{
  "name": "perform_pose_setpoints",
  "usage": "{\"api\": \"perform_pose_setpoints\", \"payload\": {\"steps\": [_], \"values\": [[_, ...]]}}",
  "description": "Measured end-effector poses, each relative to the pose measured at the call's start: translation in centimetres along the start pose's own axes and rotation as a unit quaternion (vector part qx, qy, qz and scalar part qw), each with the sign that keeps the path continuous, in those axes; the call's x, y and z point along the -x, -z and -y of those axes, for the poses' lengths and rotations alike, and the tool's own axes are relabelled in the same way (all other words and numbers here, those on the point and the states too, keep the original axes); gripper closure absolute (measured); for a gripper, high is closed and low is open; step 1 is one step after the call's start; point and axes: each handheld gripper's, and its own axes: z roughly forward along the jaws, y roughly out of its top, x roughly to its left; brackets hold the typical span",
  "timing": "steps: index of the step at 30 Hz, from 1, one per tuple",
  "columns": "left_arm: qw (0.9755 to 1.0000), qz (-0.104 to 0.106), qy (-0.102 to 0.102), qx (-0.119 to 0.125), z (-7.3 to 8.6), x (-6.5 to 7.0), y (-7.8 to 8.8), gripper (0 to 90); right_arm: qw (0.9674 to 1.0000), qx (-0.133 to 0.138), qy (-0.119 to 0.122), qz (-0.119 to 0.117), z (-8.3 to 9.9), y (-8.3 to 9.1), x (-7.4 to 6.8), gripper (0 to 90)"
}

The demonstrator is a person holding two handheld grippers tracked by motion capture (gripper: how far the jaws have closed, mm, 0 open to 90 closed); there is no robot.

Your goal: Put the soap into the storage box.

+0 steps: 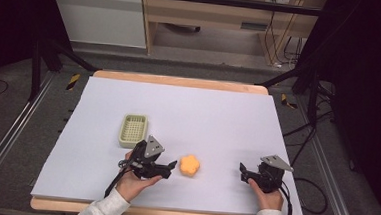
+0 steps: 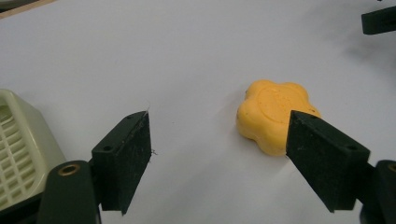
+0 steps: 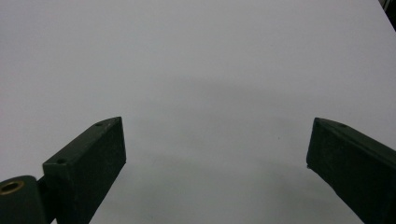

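An orange flower-shaped soap (image 1: 189, 165) lies flat on the white table sheet (image 1: 203, 113), near the front middle. My left gripper (image 1: 171, 166) is held low just left of it, jaws pointing at it. In the left gripper view the jaws of the left gripper (image 2: 219, 154) stand open, and the soap (image 2: 275, 112) sits just ahead, partly behind the right-hand jaw, with no pad touching it. My right gripper (image 1: 243, 172) rests at the front right, apart from the soap. Its own view shows the right gripper (image 3: 215, 158) wide open over bare sheet.
A pale green slotted soap dish (image 1: 133, 130) stands behind and left of the left gripper; its corner (image 2: 18, 140) shows beside the left jaw. The right gripper's jaw tip (image 2: 378, 18) shows far off. The table's front edge runs close below both hands.
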Motion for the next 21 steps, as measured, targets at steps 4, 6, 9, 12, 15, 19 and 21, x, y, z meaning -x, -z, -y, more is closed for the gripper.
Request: {"api": "perform_pose_setpoints", "payload": {"steps": [4,6,9,12,15,19,21], "values": [[1.0,0.003,-0.004,-0.001,-0.3,0.4,-0.3,21.9,1.0,-0.001,0.0,-0.001,0.0,0.0,0.0,5.4],[1.0,0.004,-0.005,-0.002,-0.5,0.6,-0.5,21.9,1.0,-0.001,-0.001,-0.001,0.0,0.0,0.1,5.4],[0.9999,0.008,-0.012,-0.006,-0.7,1.1,-0.9,21.8,1.0,-0.003,-0.002,-0.001,0.0,-0.1,0.1,5.5],[0.9998,0.01,-0.017,-0.009,-0.8,1.5,-1.3,21.8,1.0,-0.002,-0.002,-0.001,0.0,-0.1,0.1,5.5],[0.9996,0.013,-0.02,-0.014,-0.9,1.7,-1.7,21.6,1.0,-0.004,-0.003,-0.003,0.0,-0.1,0.1,5.6],[0.9995,0.017,-0.019,-0.016,-1.0,2.0,-2.1,21.5,1.0,-0.004,-0.004,-0.003,0.0,-0.1,0.1,5.6],[0.9995,0.019,-0.02,-0.018,-1.0,2.0,-2.1,21.5,1.0,-0.004,-0.004,-0.003,0.0,-0.1,0.1,5.6]]}}
